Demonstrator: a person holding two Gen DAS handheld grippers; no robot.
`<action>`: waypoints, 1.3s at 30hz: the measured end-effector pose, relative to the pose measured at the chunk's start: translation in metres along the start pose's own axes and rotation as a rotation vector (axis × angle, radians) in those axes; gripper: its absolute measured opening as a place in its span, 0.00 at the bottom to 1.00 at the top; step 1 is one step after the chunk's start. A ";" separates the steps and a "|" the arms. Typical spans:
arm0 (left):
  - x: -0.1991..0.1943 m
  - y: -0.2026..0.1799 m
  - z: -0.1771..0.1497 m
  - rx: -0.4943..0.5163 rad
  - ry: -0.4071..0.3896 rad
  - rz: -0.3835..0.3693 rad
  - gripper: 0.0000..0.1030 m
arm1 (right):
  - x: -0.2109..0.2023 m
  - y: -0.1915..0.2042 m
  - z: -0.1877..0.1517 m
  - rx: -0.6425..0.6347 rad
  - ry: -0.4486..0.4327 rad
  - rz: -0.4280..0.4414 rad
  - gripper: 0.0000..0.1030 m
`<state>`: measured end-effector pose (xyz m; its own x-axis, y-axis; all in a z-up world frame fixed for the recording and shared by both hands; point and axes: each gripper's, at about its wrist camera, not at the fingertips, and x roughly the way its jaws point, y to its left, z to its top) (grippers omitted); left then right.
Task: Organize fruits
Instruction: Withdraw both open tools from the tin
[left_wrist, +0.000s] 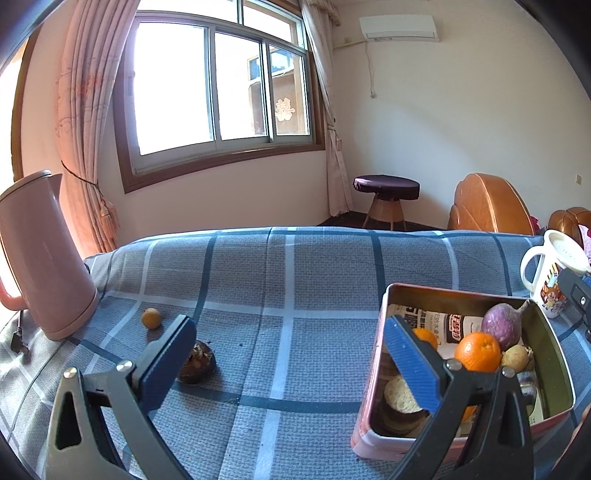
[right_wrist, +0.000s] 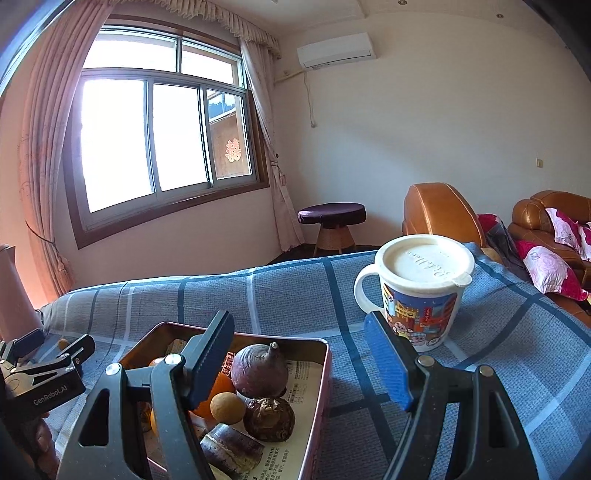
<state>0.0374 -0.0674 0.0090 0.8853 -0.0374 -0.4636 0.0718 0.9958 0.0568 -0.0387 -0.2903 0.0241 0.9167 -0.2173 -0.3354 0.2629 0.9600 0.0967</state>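
Fruits mostly sit gathered in the tin box (left_wrist: 550, 373), lined with printed paper, near the right of the table (left_wrist: 295, 280): an orange (left_wrist: 476, 350), a purple round one (left_wrist: 500, 325), a small yellow one (right_wrist: 227, 408). 2 pieces lie loose on the plaid cloth to the left, a small yellow fruit (left_wrist: 151, 317) beside the pink kettle (left_wrist: 44, 258) and a dark husked one (left_wrist: 197, 360) just nearer. Left gripper (left_wrist: 291, 365) stands wide open and empty, its left finger by the dark piece, probably lined up to collect it. Right gripper (right_wrist: 299, 358) is open too, holding nothing, straddling the box's right rim. Bare cloth between box and strays leaves free passage; the lidded mug (right_wrist: 421, 291) crowds the box's far right.
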 end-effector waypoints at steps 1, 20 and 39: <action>0.000 0.000 -0.001 0.004 0.002 0.005 1.00 | -0.002 0.001 0.000 -0.003 -0.008 -0.003 0.72; -0.013 0.008 -0.007 -0.002 -0.005 0.017 1.00 | -0.017 0.010 -0.003 -0.041 -0.060 -0.071 0.72; -0.021 0.031 -0.016 0.026 0.016 0.021 1.00 | -0.021 0.033 -0.006 -0.058 -0.042 -0.113 0.72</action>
<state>0.0136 -0.0343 0.0068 0.8791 -0.0154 -0.4764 0.0658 0.9938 0.0894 -0.0514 -0.2529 0.0284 0.8944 -0.3305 -0.3015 0.3483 0.9374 0.0054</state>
